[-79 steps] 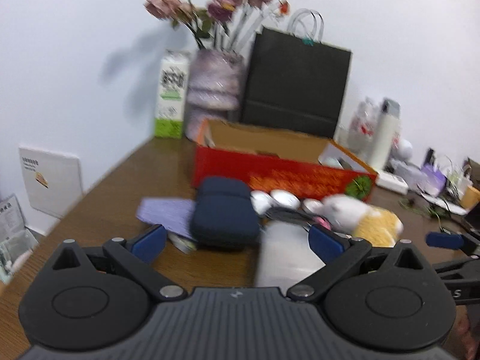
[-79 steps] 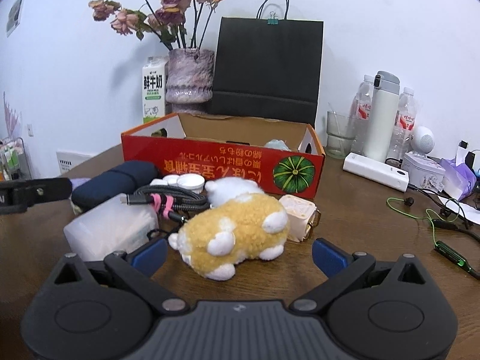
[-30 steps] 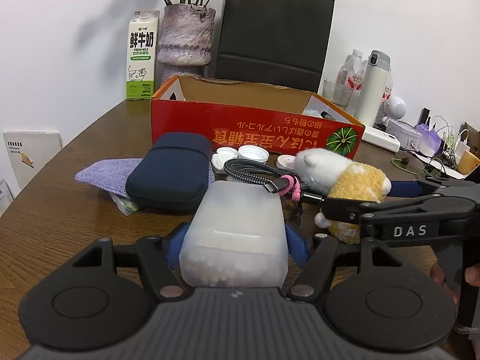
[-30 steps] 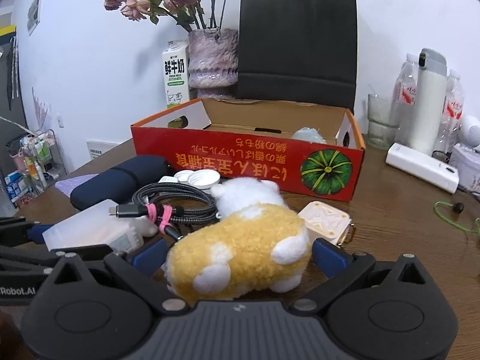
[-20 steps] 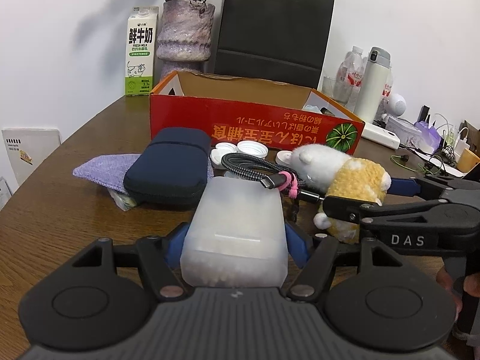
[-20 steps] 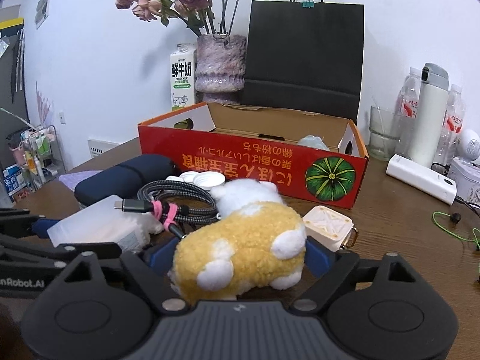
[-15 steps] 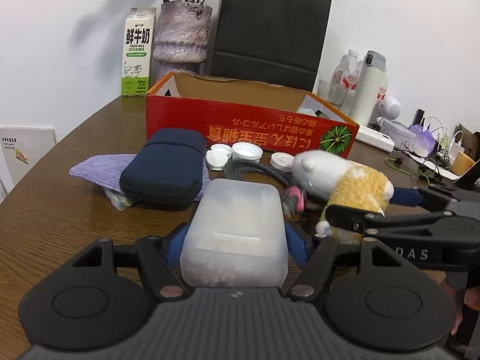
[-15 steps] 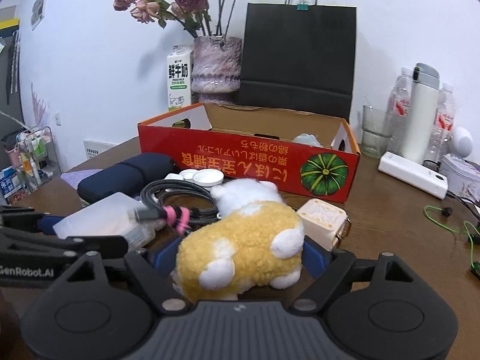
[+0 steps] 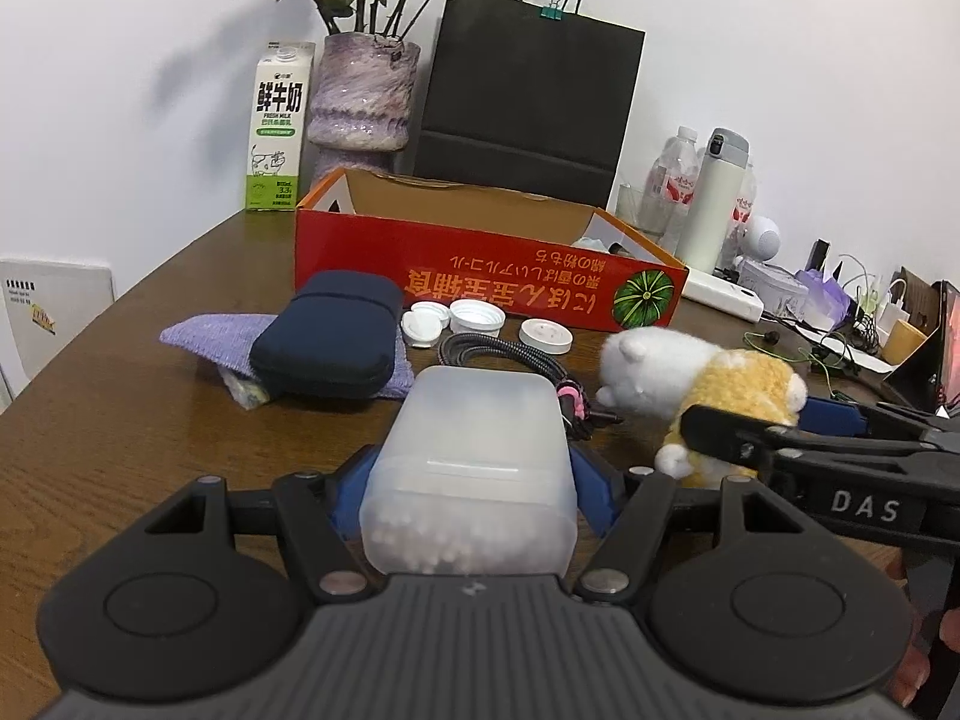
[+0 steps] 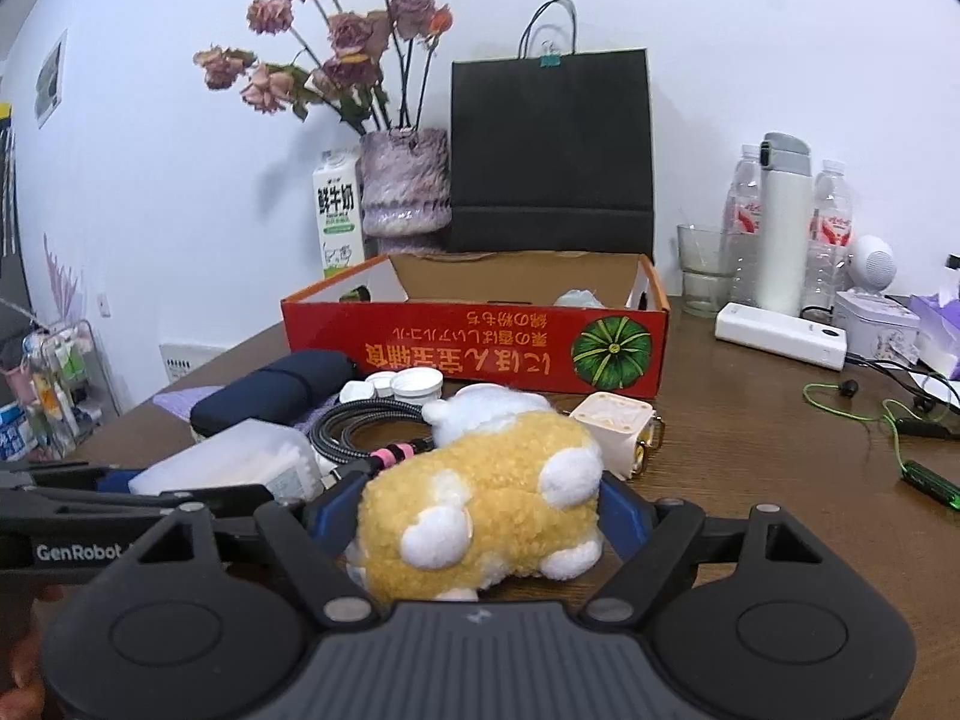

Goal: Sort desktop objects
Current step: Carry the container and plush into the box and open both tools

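Note:
My left gripper (image 9: 471, 492) is shut on a translucent plastic box (image 9: 480, 432) of cotton swabs, held just above the wooden table. My right gripper (image 10: 477, 519) is closing, and its blue pads press both flanks of a yellow-and-white plush toy (image 10: 492, 474). In the left wrist view the plush toy (image 9: 708, 372) shows at the right, between the right gripper's fingers (image 9: 726, 429). The open red cardboard box (image 9: 480, 276) stands behind both, with a few small things inside. Loose on the table lie a dark blue case (image 9: 327, 336), a purple cloth (image 9: 204, 336), white bottle caps (image 9: 477, 315) and a braided cable (image 9: 498, 354).
A cream cube (image 10: 612, 426) sits right of the plush. Behind the red box stand a milk carton (image 9: 276, 126), a vase (image 9: 360, 96) and a black paper bag (image 9: 522, 84). Bottles, a white thermos (image 10: 780, 222), a power bank (image 10: 780, 336) and green earphones (image 10: 900, 420) crowd the right.
The right jaws have closed from wide open onto the plush toy. The cable's plug end, which lay on the plastic box, has slipped off it. The left grip is unchanged.

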`<state>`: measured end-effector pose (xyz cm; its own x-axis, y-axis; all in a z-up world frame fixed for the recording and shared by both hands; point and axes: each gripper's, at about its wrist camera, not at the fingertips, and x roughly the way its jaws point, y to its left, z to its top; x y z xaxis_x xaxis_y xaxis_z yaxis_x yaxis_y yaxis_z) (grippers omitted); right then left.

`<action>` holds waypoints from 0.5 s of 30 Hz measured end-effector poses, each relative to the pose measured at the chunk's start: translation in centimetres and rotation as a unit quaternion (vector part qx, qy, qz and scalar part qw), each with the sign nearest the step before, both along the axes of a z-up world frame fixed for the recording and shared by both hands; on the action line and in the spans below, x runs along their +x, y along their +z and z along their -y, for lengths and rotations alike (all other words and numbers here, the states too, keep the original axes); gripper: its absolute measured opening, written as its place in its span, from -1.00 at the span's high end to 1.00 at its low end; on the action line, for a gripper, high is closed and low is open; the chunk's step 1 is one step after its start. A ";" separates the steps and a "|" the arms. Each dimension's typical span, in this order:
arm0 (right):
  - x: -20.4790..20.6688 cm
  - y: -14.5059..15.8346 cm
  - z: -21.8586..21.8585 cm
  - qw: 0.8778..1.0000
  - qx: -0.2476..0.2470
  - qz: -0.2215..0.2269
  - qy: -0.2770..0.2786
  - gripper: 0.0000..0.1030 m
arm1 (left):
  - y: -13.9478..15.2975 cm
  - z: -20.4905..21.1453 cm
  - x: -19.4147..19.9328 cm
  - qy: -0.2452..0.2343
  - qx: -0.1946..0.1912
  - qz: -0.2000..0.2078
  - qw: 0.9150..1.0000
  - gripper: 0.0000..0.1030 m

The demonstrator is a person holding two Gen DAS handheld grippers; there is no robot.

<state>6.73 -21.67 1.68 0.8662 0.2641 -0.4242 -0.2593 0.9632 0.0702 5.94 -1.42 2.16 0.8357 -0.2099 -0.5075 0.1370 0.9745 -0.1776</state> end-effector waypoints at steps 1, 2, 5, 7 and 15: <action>-0.3 0.1 0.1 1.000 0.002 0.005 -0.003 -0.53 | 0.1 -0.1 -0.1 0.001 -0.003 0.001 1.000 -0.32; -0.5 0.3 0.2 1.000 0.005 0.011 -0.005 -0.53 | 0.3 -0.2 -0.3 0.002 -0.007 0.003 1.000 -0.32; -1.1 0.9 0.3 1.000 0.011 0.023 -0.009 -0.53 | 1.0 -0.4 -0.7 0.003 -0.016 0.014 1.000 -0.32; -1.2 1.3 0.4 0.999 0.013 0.030 -0.012 -0.53 | 1.7 -0.5 -0.8 0.000 -0.021 0.021 1.000 -0.32; -0.5 4.4 -0.2 0.998 0.012 0.069 -0.004 -0.53 | 5.0 -0.4 0.8 -0.012 -0.021 0.054 0.998 -0.31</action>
<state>6.27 -21.44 6.04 0.9180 0.2655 -0.2944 -0.2602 0.9638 0.0579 6.77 -1.00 7.21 0.8799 -0.2486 -0.4050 0.1798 0.9631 -0.2004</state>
